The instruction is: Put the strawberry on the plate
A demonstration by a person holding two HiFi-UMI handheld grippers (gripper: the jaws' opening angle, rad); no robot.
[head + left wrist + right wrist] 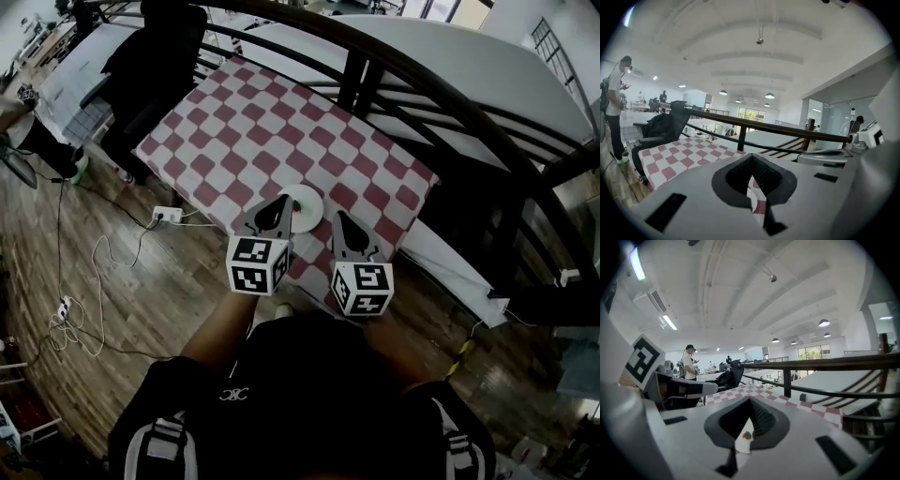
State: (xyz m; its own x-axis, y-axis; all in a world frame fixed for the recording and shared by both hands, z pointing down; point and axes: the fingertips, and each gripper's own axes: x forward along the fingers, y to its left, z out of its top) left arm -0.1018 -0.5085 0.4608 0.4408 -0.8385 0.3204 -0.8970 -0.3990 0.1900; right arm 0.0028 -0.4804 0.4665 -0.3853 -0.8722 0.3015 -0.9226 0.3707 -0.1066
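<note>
On the left, the left hand-held gripper (270,212) hung over the near edge of the checked bench (281,122). Its jaws were pressed together with nothing between them, and through the small gap behind the tips we saw only white and a red square of cloth. Its tip reached over the near left rim of the white plate (309,201), which sat near the bench's near edge.

The strawberry (747,435) showed only in the right gripper view. It was a small red fruit with a green top, lying on a white surface that we took for the plate, though we could not be sure. In the head view we could not find it, and the left hand-held gripper may have been covering it.

We judged it light, rounded and probably soft, so easy to bruise or to squirt out sideways. It would best be taken across its widest part, below the green top, with a gentle closing.

On the right, the right hand-held gripper (343,225) was just beside the plate's near right rim. Its jaws were likewise pressed together and empty, and the strawberry lay beyond them, untouched.
</note>
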